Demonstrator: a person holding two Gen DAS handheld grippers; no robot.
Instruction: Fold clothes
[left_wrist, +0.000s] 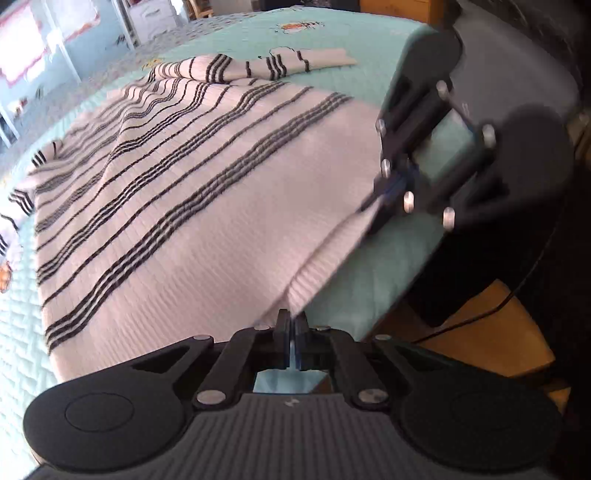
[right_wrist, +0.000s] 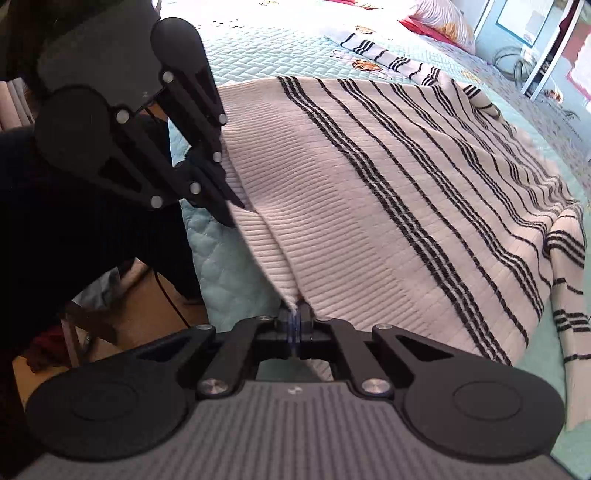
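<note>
A cream knit sweater (left_wrist: 192, 192) with groups of thin black stripes lies spread on a teal quilted bedspread (left_wrist: 354, 44). Its ribbed hem hangs near the bed's edge. My left gripper (left_wrist: 293, 321) is shut on the hem, the cloth pinched between its fingers. Further along the same hem, my right gripper (left_wrist: 373, 210) is also shut on the cloth. In the right wrist view, the right gripper (right_wrist: 295, 314) pinches the sweater (right_wrist: 369, 184) at the hem, and the left gripper (right_wrist: 234, 212) grips it to the upper left. One sleeve (right_wrist: 388, 55) stretches out at the far side.
The bed edge (left_wrist: 369, 288) drops to a wooden floor (left_wrist: 491, 332) crossed by a black cable (left_wrist: 480, 317). A person's dark clothing (right_wrist: 74, 258) stands beside the bed. A pillow (right_wrist: 443, 18) lies at the far corner, and white furniture (left_wrist: 147, 18) stands beyond.
</note>
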